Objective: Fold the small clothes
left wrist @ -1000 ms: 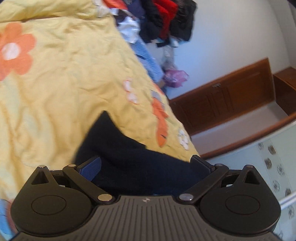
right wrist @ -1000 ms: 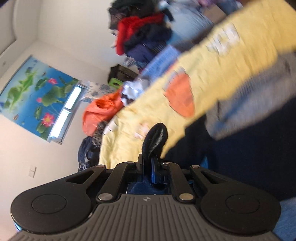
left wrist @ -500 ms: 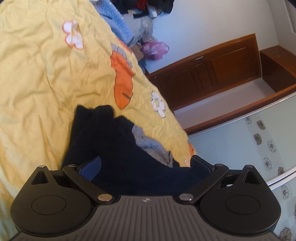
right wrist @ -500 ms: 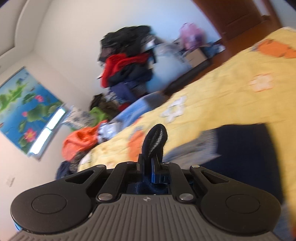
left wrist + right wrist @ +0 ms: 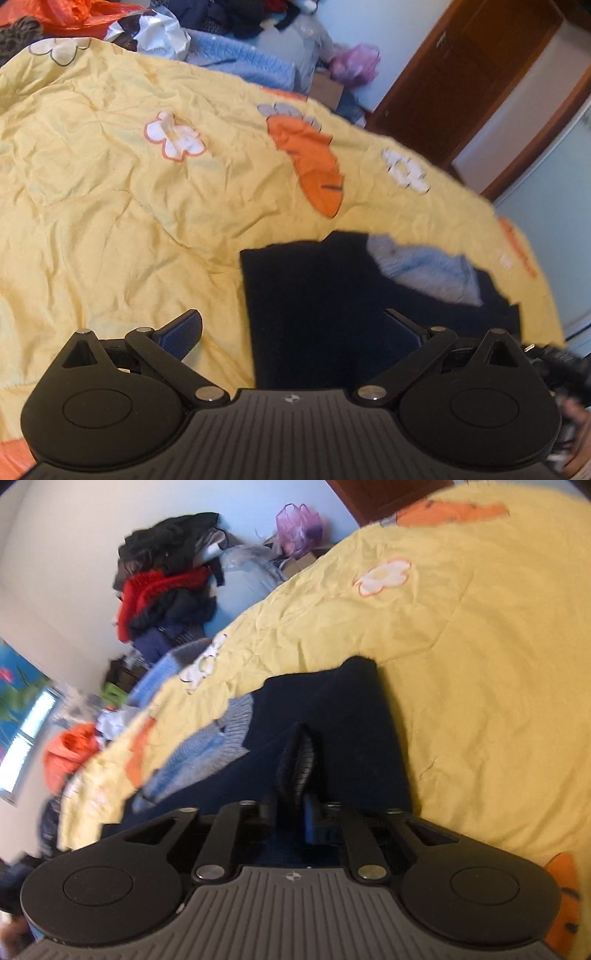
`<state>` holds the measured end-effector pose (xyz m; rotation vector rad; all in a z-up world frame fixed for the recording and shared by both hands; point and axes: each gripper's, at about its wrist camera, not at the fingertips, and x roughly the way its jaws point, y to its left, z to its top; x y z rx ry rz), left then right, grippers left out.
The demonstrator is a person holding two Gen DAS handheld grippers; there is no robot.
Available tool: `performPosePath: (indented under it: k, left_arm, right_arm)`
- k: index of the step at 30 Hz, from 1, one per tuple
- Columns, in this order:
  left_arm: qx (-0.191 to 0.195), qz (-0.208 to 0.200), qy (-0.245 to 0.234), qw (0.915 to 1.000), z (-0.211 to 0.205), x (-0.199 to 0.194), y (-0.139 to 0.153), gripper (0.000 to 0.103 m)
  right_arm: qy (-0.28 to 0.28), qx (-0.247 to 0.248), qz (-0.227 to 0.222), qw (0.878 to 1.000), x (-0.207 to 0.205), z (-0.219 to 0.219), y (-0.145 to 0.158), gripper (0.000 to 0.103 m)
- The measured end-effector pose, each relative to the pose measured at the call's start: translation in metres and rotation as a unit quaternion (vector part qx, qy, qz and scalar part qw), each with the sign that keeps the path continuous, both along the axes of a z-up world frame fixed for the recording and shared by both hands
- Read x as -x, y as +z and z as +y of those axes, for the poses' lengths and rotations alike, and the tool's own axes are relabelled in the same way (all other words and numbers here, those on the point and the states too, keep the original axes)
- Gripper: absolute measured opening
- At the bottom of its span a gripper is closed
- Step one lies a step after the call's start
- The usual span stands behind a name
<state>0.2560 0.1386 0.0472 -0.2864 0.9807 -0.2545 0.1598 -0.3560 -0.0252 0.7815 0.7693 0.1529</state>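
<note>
A small dark navy knitted garment with a grey and light blue knit patch lies on the yellow flowered bedspread. My left gripper is open and empty, its jaws wide apart just above the garment's near left edge. In the right wrist view the same garment lies folded over on the bedspread. My right gripper is shut on a ribbed fold of the navy garment, which sticks up between the jaws.
A heap of clothes stands against the wall past the bed's far edge, with an orange bag and a blue blanket beside it. A brown wooden door is at the right.
The garment has come down and now lies flatter on the bedspread. My left gripper has drawn left off the garment. My right gripper, still clamped, has swung down toward the bed.
</note>
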Motion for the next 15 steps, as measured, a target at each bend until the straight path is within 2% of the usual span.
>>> performPosePath:
  k: [1,2,3,5,6,7,9,11,12,13,15]
  left_arm:
    - [-0.015,0.000,-0.010,0.9998,-0.005,-0.003,-0.002,0.103]
    - [-0.029,0.000,-0.019,0.9994,-0.012,-0.007,-0.006,0.102]
    - [-0.043,0.009,-0.025,0.9987,-0.018,-0.010,-0.010,0.099]
    - [-0.047,0.031,-0.033,0.9979,-0.024,-0.013,-0.018,0.067]
    - [-0.059,0.036,-0.026,0.9972,-0.027,-0.013,-0.020,0.046]
    - [-0.074,0.030,-0.027,0.9964,-0.030,-0.010,-0.019,0.033]
    - [-0.066,0.038,-0.038,0.9964,-0.033,-0.010,-0.020,0.020]
    - [-0.073,0.034,-0.039,0.9960,-0.034,-0.009,-0.017,0.014]
    - [-0.070,0.033,-0.038,0.9963,-0.033,-0.009,-0.016,0.012]
    - [-0.068,0.028,-0.036,0.9966,-0.033,-0.009,-0.013,0.011]
    - [-0.067,0.018,-0.040,0.9968,-0.035,-0.006,-0.007,0.011]
  right_arm:
    - [0.008,-0.016,-0.009,1.000,0.001,0.000,0.002,0.064]
    - [0.019,-0.032,-0.019,0.999,0.002,-0.001,0.006,0.079]
    - [0.027,-0.049,-0.025,0.998,0.003,-0.001,0.007,0.101]
    - [0.038,-0.056,-0.017,0.998,0.003,0.001,0.014,0.101]
    - [0.040,-0.038,-0.016,0.998,0.001,0.003,0.016,0.095]
    - [0.042,-0.019,-0.014,0.999,-0.001,0.004,0.017,0.088]
    - [0.049,-0.006,-0.006,0.999,-0.007,0.006,0.015,0.081]
    - [0.050,0.016,-0.004,0.999,-0.007,0.007,0.014,0.056]
    - [0.049,0.030,0.011,0.998,-0.008,0.009,0.013,0.018]
    - [0.044,0.025,0.023,0.998,-0.008,0.006,0.010,0.013]
    - [0.036,0.006,0.009,0.999,-0.002,0.004,0.011,0.013]
